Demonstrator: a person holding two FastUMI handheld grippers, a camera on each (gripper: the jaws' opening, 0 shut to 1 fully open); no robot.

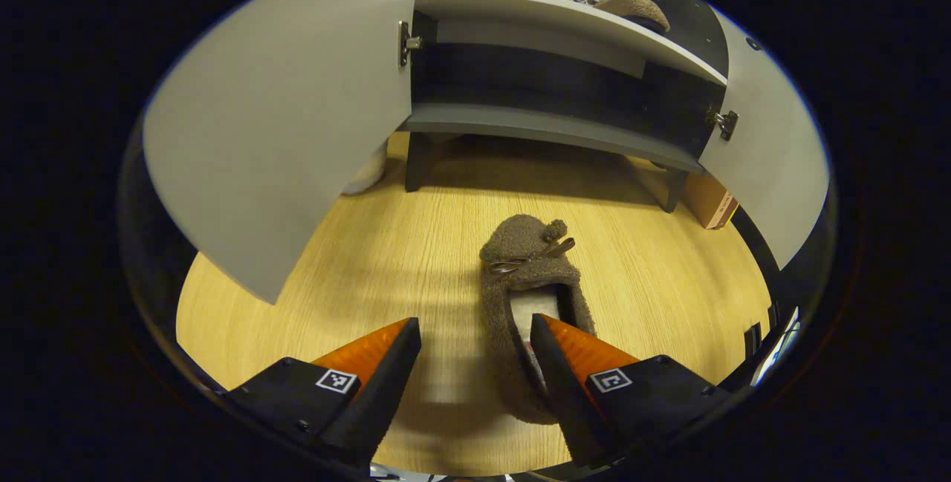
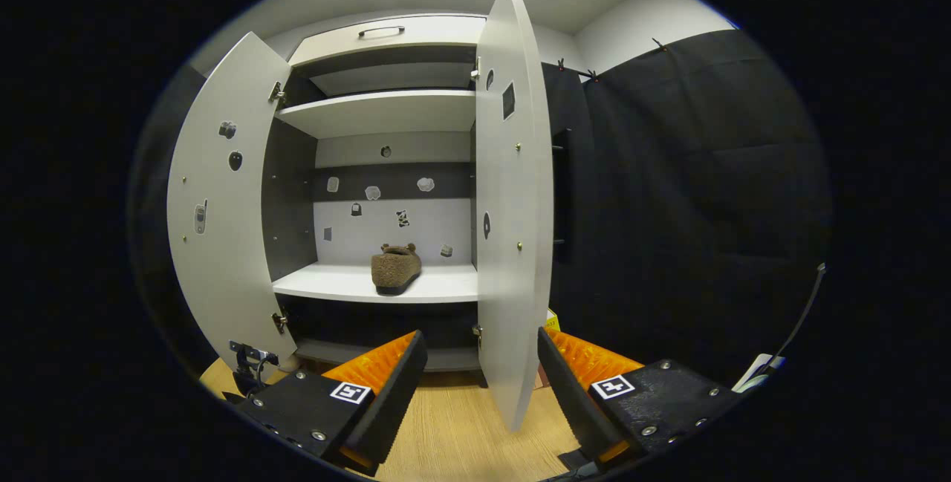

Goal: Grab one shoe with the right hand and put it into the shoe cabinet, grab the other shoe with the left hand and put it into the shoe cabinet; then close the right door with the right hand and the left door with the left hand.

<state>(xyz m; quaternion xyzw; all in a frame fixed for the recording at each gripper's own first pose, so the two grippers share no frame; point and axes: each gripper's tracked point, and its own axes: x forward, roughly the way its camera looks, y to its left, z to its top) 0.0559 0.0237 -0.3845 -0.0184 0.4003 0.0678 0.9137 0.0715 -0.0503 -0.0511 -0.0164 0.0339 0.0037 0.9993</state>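
Nearest the lens in the left gripper view, the left gripper (image 1: 475, 333) stands wide open with nothing held. One finger sits at the inner edge of the shoe on the floor (image 1: 531, 296); the other is well apart over bare wooden floor (image 1: 334, 281). Neither finger presses on the shoe.

Shoe cabinet (image 2: 386, 114): both doors stand open. The left door (image 1: 282, 118) and right door (image 1: 773, 163) swing well out from the carcass. In the right gripper view the right door (image 2: 513, 207) presents edge-on, directly ahead of the right gripper (image 2: 479, 363).

Right gripper: jaws wide apart, empty, hanging in front of the cabinet, apart from the door.

First shoe (image 2: 396, 268): resting upright on the middle shelf (image 2: 446, 285), toward its centre. The same shoe (image 1: 631, 10) appears on that shelf in the left gripper view.

Assessment: the right-hand placement appears complete. The left-hand grasp is at the approach stage, judged not yet closed. Outstanding items: grip and shelve the second shoe, then shut the right door, then the left.
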